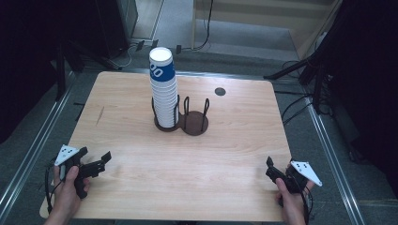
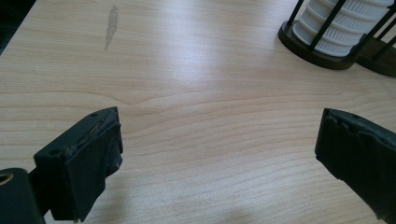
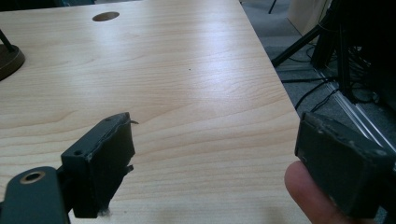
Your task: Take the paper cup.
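Cup stack [image 1: 163, 89] in holder [image 1: 180, 123] at table [image 1: 141, 159] ctr-rear; left gripper [image 1: 96, 164] & right gripper [image 1: 272, 168] at near corners.

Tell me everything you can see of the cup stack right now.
The cup stack is a tall column of nested white ribbed cups, the top one banded blue with white print and open upward. It stands slightly tilted in the left ring of the dark wire holder, mid-table toward the far edge, its posts around the base. Neither gripper touches it.
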